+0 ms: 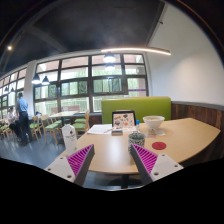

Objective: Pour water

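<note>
Gripper (112,160) hovers wide open over the table (185,135), nothing between its 2 fingers (bowl (153,123) well beyond).

Tongs (113,163) with two pale grey wedge-shaped fingers, each faced with a studded magenta pad.

A wide wall of windows (85,80) lets daylight into a dim room. A long ceiling lamp (135,50) glows above a green sofa (135,106) behind the pale wooden worktop (180,135).
</note>
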